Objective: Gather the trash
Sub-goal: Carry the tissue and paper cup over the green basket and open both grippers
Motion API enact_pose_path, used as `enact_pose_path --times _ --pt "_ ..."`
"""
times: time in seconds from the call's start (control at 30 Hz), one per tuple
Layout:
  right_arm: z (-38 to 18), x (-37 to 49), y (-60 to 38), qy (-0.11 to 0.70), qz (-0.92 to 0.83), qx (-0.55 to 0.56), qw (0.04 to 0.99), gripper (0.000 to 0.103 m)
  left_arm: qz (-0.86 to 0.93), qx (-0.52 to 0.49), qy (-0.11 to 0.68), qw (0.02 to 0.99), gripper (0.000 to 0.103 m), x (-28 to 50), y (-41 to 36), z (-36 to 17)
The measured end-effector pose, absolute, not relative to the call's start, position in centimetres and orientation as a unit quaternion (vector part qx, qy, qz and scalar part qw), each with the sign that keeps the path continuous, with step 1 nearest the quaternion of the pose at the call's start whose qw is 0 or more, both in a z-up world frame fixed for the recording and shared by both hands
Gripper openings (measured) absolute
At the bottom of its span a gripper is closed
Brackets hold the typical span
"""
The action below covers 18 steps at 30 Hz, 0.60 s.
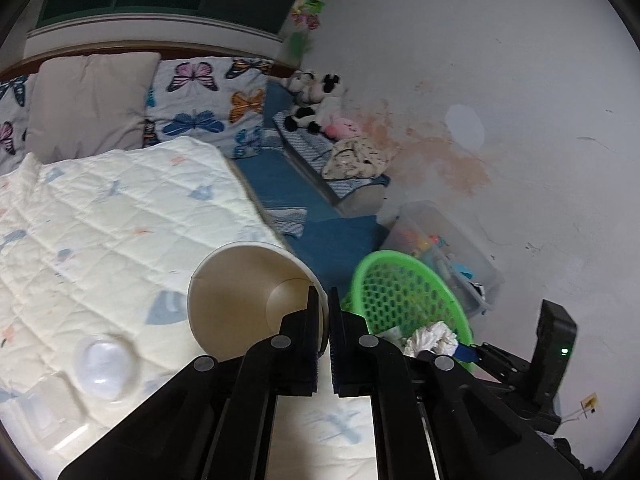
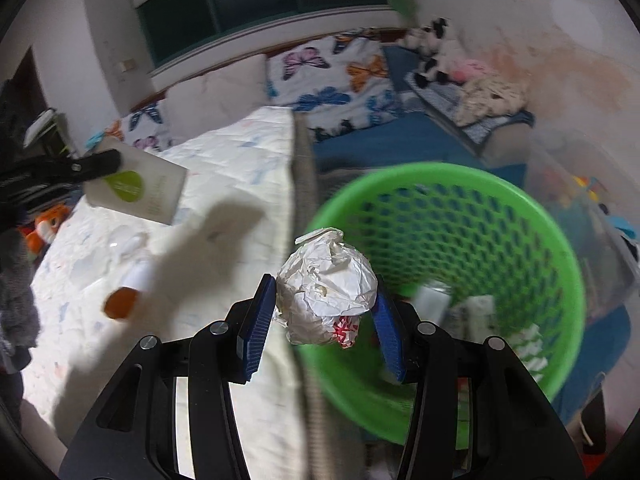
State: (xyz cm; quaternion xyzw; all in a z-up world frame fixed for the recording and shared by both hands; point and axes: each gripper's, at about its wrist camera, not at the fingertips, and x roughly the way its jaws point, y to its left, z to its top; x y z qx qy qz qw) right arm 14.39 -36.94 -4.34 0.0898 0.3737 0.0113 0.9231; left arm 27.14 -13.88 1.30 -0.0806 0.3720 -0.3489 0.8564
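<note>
My right gripper (image 2: 326, 314) holds a crumpled paper ball (image 2: 326, 288) between its blue pads, right at the near rim of the green basket (image 2: 532, 216) — the basket's mouth opens just ahead and to the right, so a short push that way should, I judge, put the ball over it. My left gripper (image 1: 323, 312) is pinched tight on the wall of a paper cup (image 1: 240, 292), its mouth tipped toward the camera, above the quilt (image 1: 120, 208) and left of the basket, so the right hand is nearer. Only the right view shows trash already lying in the basket and an orange-capped bottle (image 2: 128, 292) — the left alone shows a clear lid (image 1: 106, 360) on the quilt.
</note>
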Motion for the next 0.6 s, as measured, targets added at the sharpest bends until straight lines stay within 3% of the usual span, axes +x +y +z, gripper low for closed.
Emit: enact_pose_path --times 0.27,0.6 --pt "-6.0 13.0 -41.4 0.387 -0.032 0.097 0.916 0.050 -0.385 -0.076 0.373 0.841 0.005 26.1 -19.3 1.4" --pt "-6.3 11.6 -44.4 0.385 -0.052 0.122 0.913 0.060 -0.416 -0.057 0.389 0.820 0.005 25.1 -25.5 0.4"
